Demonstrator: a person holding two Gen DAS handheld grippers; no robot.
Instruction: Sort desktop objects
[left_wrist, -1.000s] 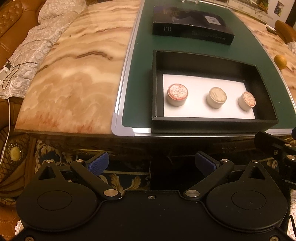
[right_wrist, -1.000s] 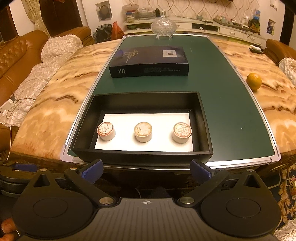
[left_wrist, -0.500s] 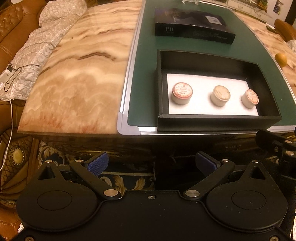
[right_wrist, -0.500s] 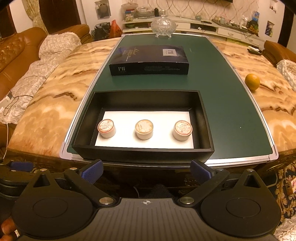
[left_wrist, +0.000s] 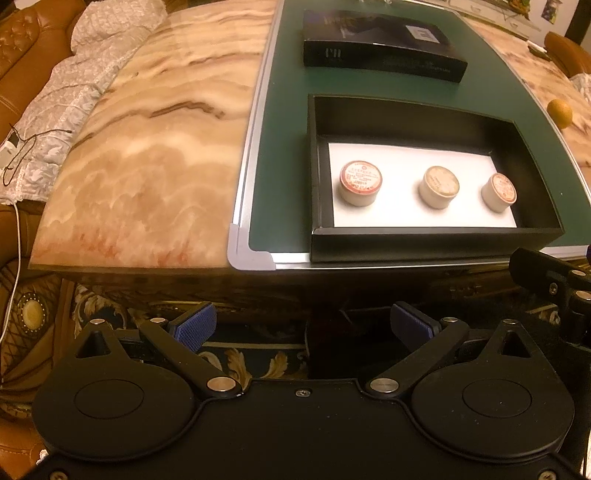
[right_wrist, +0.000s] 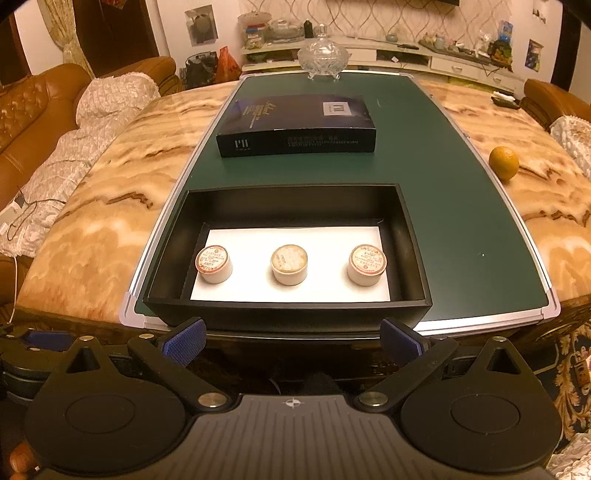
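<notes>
An open black box (right_wrist: 288, 314) (left_wrist: 424, 247) stands at the near edge of the green mat (right_wrist: 443, 206). On its white liner stand three small round white jars in a row: left (right_wrist: 214, 264) (left_wrist: 361, 182), middle (right_wrist: 289, 264) (left_wrist: 439, 186), right (right_wrist: 366, 264) (left_wrist: 498, 192). A closed dark box lid (right_wrist: 295, 123) (left_wrist: 380, 55) lies farther back on the mat. My left gripper (left_wrist: 301, 326) is open and empty, below the table edge, left of the box. My right gripper (right_wrist: 293, 341) is open and empty, just in front of the box's near wall.
An orange (right_wrist: 503, 162) (left_wrist: 559, 112) lies on the marble table (right_wrist: 92, 229) right of the mat. A glass bowl (right_wrist: 323, 59) stands at the mat's far end. A sofa with a white cover (right_wrist: 74, 140) is to the left.
Both grippers have moved a little forward and up toward the table; the box and jars look larger. Nothing on the table has moved. Both grippers stay open.
</notes>
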